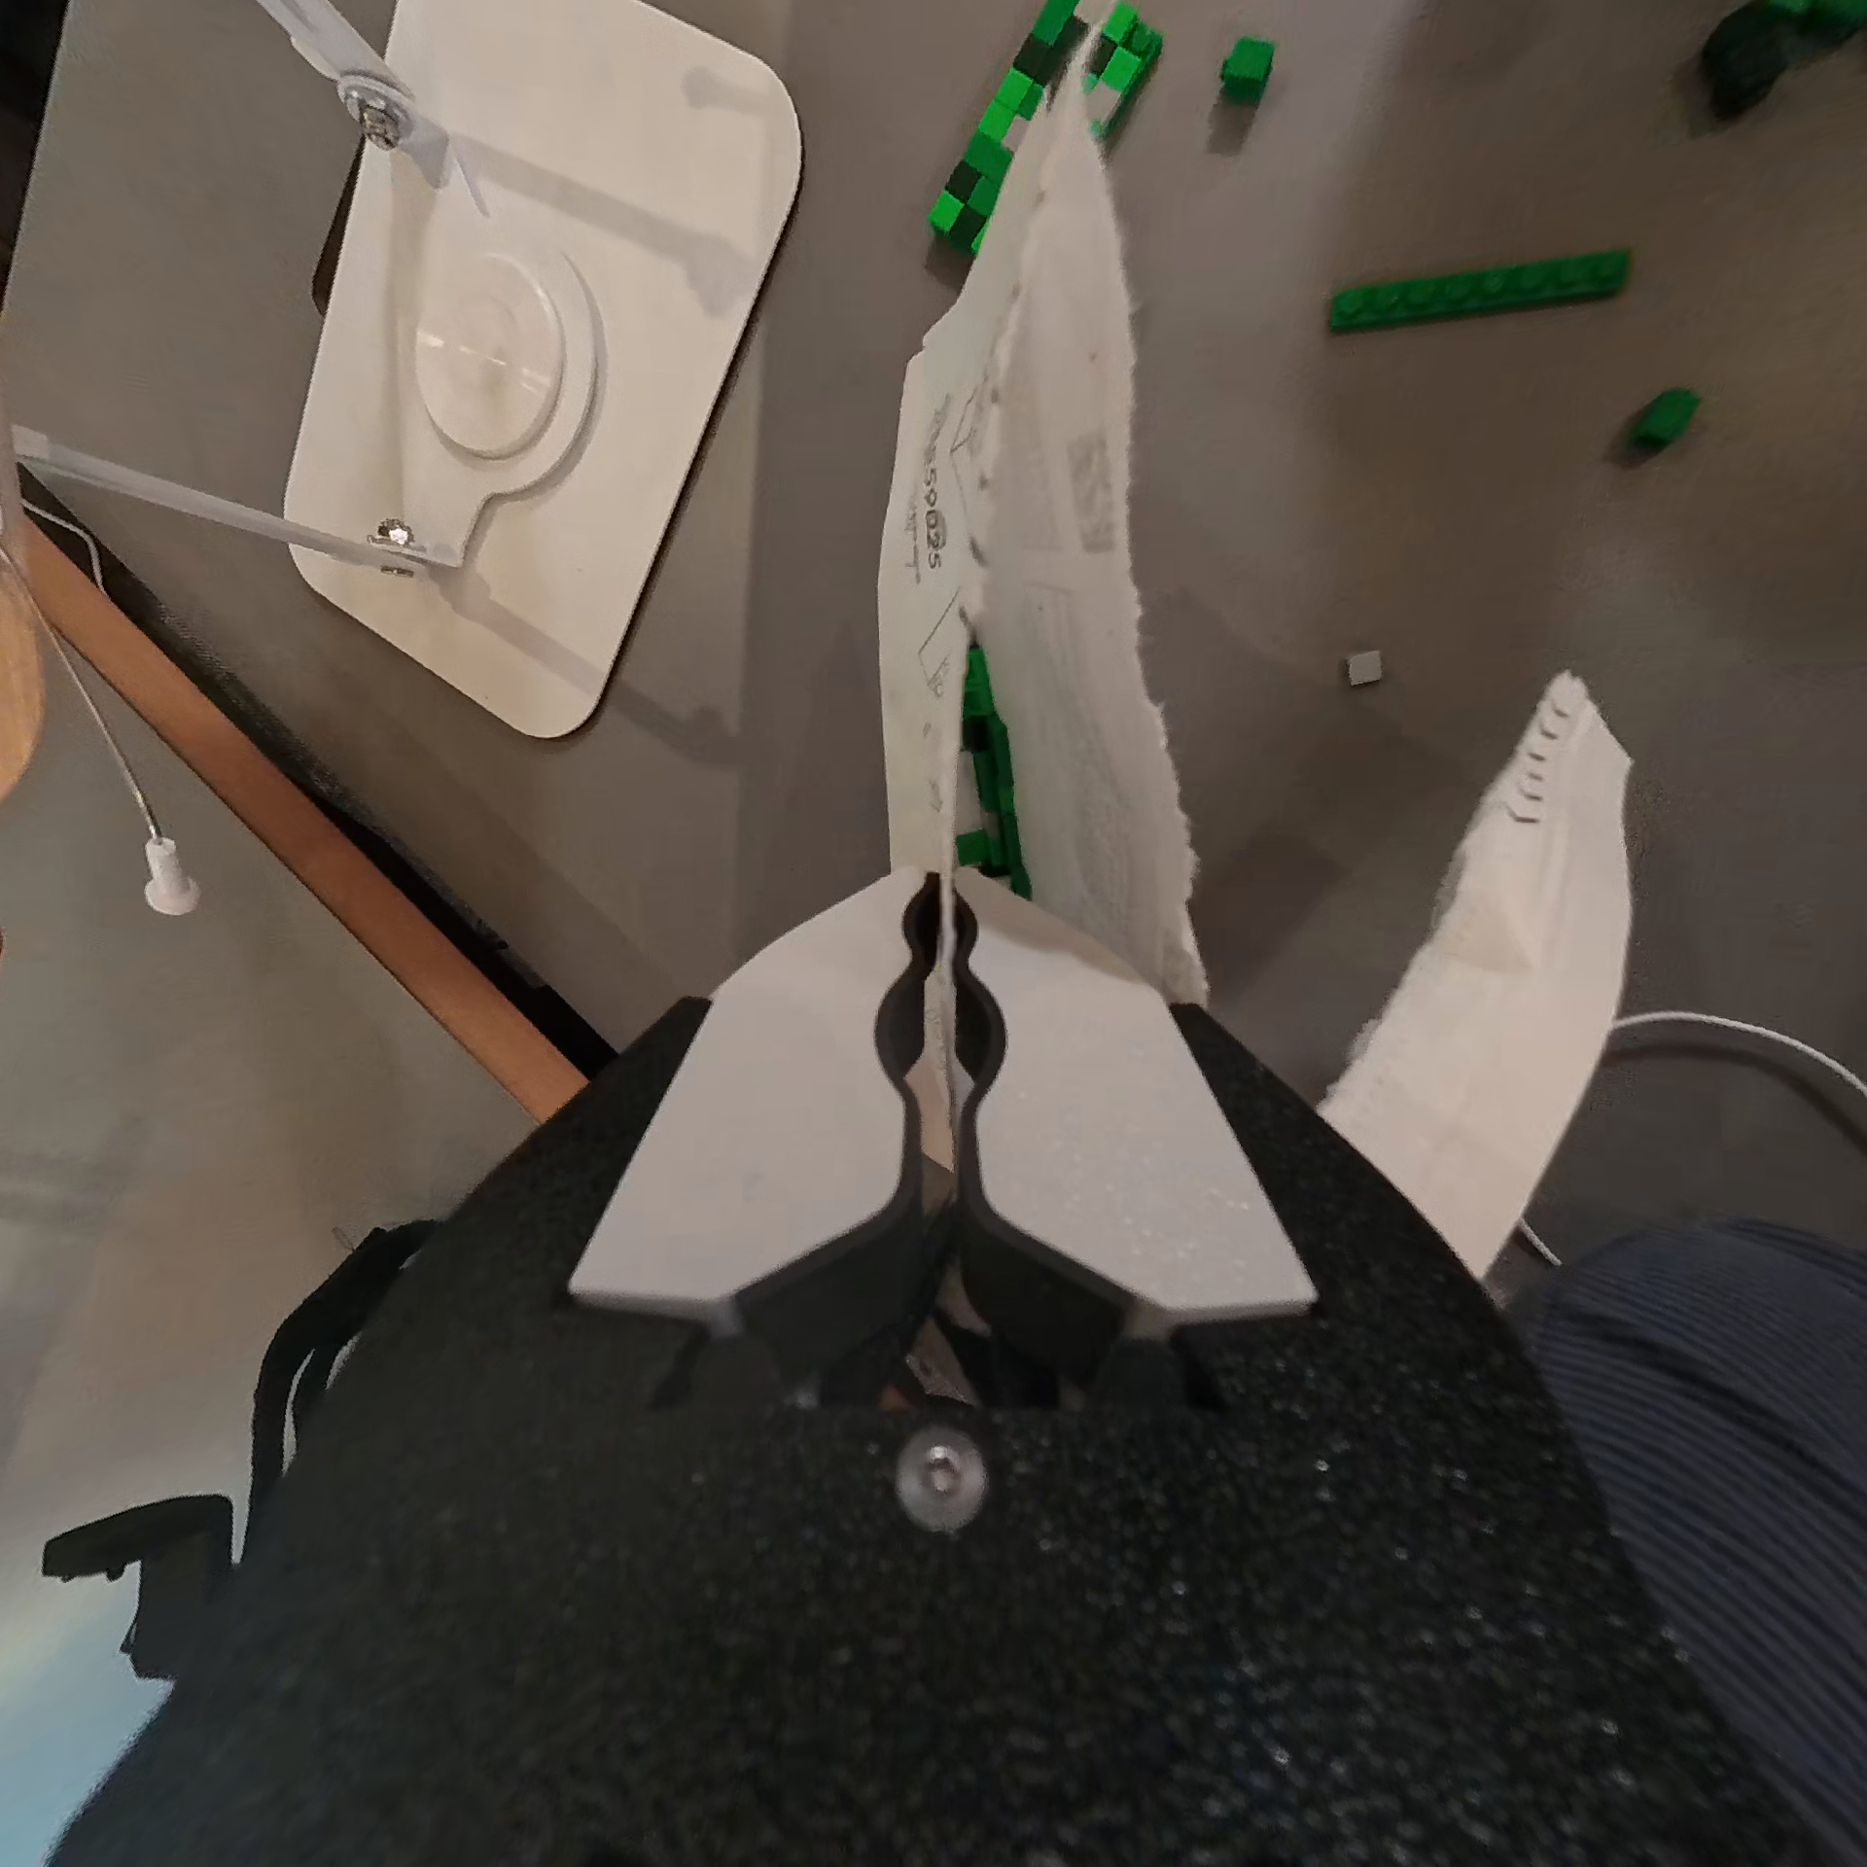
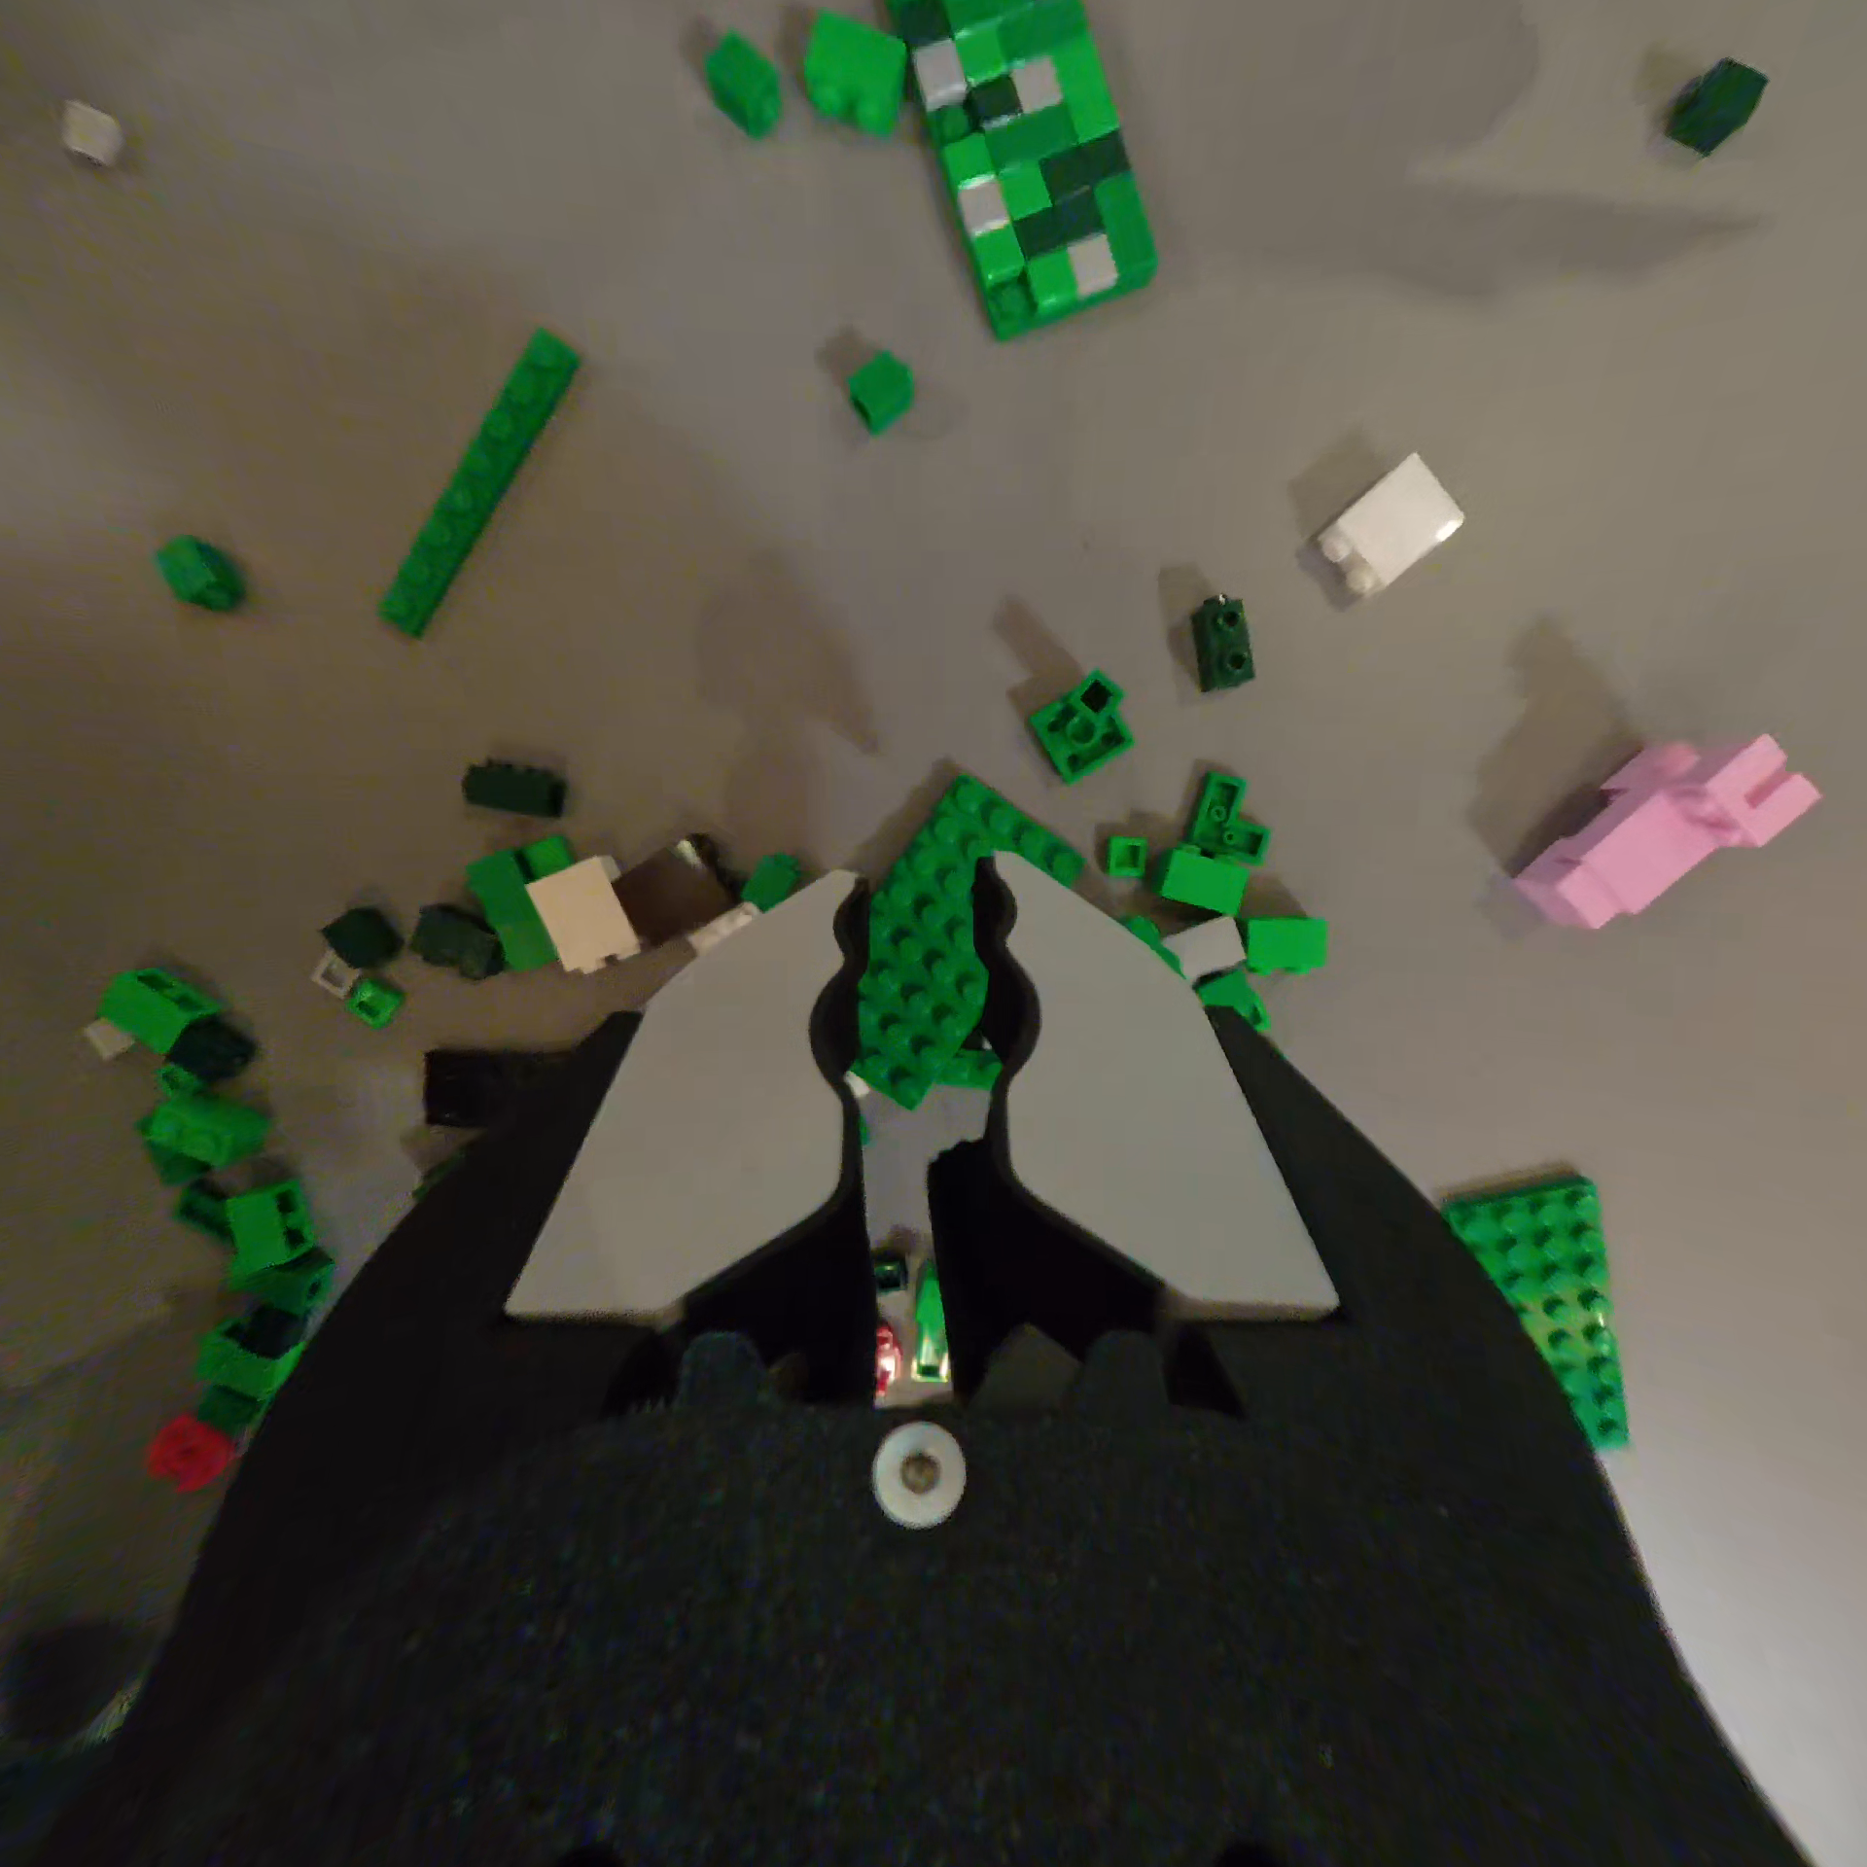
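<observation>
My left gripper [image 1: 945, 894] is shut on the edge of a torn white paper bag [image 1: 1071, 566] with printed marks, held up above the grey table. Green bricks [image 1: 985, 768] show under the bag. A second piece of white paper [image 1: 1495, 960] stands to its right. My right gripper [image 2: 924, 869] hovers low over a green studded plate [image 2: 924, 940]. Its jaws stand a little apart, and the plate shows in the gap and runs under the right finger. Loose green, white and dark bricks crowd both sides of the fingers.
A white flat stand base [image 1: 647, 424] lies at the left near the table's wooden edge [image 1: 303, 808]. A green patchwork block [image 2: 1041, 162], a long green plate [image 2: 480, 485], a white brick [image 2: 1389, 530], a pink piece [image 2: 1657, 839] and a green wedge plate [image 2: 1556, 1303] lie about. A striped sleeve or trouser leg [image 1: 1717, 1465] is at lower right. My right fingertips sit around 30 centimeters from my left ones. My right gripper is the nearer one to the white brick [image 2: 1389, 530]: about 10 centimeters, against 30 centimeters.
</observation>
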`<act>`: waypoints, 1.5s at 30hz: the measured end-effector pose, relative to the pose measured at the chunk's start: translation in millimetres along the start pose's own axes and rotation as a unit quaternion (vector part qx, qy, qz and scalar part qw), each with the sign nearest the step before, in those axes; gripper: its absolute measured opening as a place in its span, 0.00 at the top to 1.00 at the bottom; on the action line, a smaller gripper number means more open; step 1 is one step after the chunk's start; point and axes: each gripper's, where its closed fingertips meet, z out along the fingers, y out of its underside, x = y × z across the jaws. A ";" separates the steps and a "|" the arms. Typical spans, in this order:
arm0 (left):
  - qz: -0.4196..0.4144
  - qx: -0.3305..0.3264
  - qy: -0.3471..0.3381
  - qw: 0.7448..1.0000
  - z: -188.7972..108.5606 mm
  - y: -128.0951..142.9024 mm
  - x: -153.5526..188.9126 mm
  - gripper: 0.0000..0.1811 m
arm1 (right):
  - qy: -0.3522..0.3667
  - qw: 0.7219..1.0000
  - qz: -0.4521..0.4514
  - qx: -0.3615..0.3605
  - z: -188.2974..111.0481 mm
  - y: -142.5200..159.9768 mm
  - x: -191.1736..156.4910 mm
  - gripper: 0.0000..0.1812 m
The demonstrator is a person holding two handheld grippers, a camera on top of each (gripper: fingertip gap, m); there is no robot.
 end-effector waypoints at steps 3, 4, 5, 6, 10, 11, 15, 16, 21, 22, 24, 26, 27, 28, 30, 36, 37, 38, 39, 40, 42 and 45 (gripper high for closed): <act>-0.001 0.000 0.002 1.000 1.1 -0.6 -0.6 1.00 | 0.008 1.000 0.010 -0.008 0.0 4.2 3.6 0.89; -0.001 0.001 0.003 1.000 1.3 -1.3 -0.5 1.00 | 0.003 1.000 0.012 -0.010 0.3 5.0 1.5 0.90; -0.001 0.001 0.004 1.000 1.5 -1.8 -0.7 1.00 | -0.008 1.000 0.013 -0.012 0.7 5.7 -3.1 0.90; 0.000 0.002 0.004 1.000 1.8 -2.6 -0.4 1.00 | -0.026 1.000 0.010 -0.013 0.7 5.8 -10.4 0.91; 0.006 0.001 0.006 1.000 3.1 -5.3 0.9 1.00 | -0.097 0.995 -0.016 -0.007 -5.6 2.6 -48.4 0.91; 0.007 0.001 0.007 1.000 3.3 -6.0 1.1 1.00 | -0.108 0.994 -0.028 -0.008 -7.5 3.3 -57.5 0.92; 0.008 0.003 0.009 1.000 3.8 -7.5 1.7 1.00 | -0.131 0.988 -0.073 -0.022 -11.2 14.0 -87.5 0.93; 0.008 0.002 0.009 1.000 4.0 -7.5 1.6 1.00 | -0.138 0.987 -0.078 -0.025 -11.8 17.1 -94.3 0.93; 0.009 -0.002 0.011 1.000 4.9 -7.6 2.9 1.00 | -0.144 0.981 -0.125 -0.041 -5.2 30.3 -120.7 0.91; 0.010 -0.001 0.012 1.000 4.9 -8.1 3.2 1.00 | -0.143 0.980 -0.135 -0.039 -3.8 30.5 -124.0 0.91; 0.011 -0.002 0.012 1.000 5.1 -8.5 3.8 1.00 | -0.142 0.979 -0.142 -0.029 -1.6 27.3 -128.1 0.91; 0.012 -0.003 0.013 1.000 5.5 -8.8 4.5 1.00 | -0.131 0.980 -0.148 -0.029 1.6 25.7 -126.7 0.91; 0.013 -0.004 0.014 1.000 5.6 -9.0 4.8 1.00 | -0.126 0.980 -0.151 -0.035 3.3 26.4 -125.4 0.91; 0.013 -0.004 0.014 1.000 5.6 -9.2 5.2 1.00 | -0.126 0.979 -0.153 -0.043 4.8 28.1 -125.5 0.91; 0.014 -0.003 0.015 1.000 5.3 -9.4 5.6 1.00 | -0.123 0.979 -0.154 -0.055 7.4 30.0 -124.7 0.91; 0.007 0.001 0.013 1.000 3.5 -6.8 4.0 1.00 | -0.122 0.976 -0.168 -0.065 7.6 29.4 -126.1 0.95; 0.004 0.001 0.013 1.000 3.0 -5.6 3.4 1.00 | -0.124 0.976 -0.171 -0.060 5.6 27.0 -127.0 0.95; 0.001 0.003 0.013 1.000 2.0 -4.1 2.7 1.00 | -0.125 0.976 -0.174 -0.045 2.7 19.7 -128.1 0.96; -0.002 0.011 0.012 1.000 0.2 -2.9 1.7 1.00 | -0.123 0.976 -0.176 -0.020 0.0 6.9 -128.7 0.95; -0.010 0.022 0.012 1.000 -2.0 -1.4 0.0 1.00 | -0.112 0.978 -0.177 0.010 -1.3 -10.6 -127.8 0.96; -0.037 0.030 0.008 0.999 -5.7 5.8 -5.6 1.00 | -0.064 0.981 -0.171 0.063 4.3 -53.5 -120.1 0.96; -0.059 0.020 0.001 0.998 -6.2 19.3 -11.5 1.00 | -0.044 0.975 -0.185 0.117 28.6 -108.5 -124.6 0.96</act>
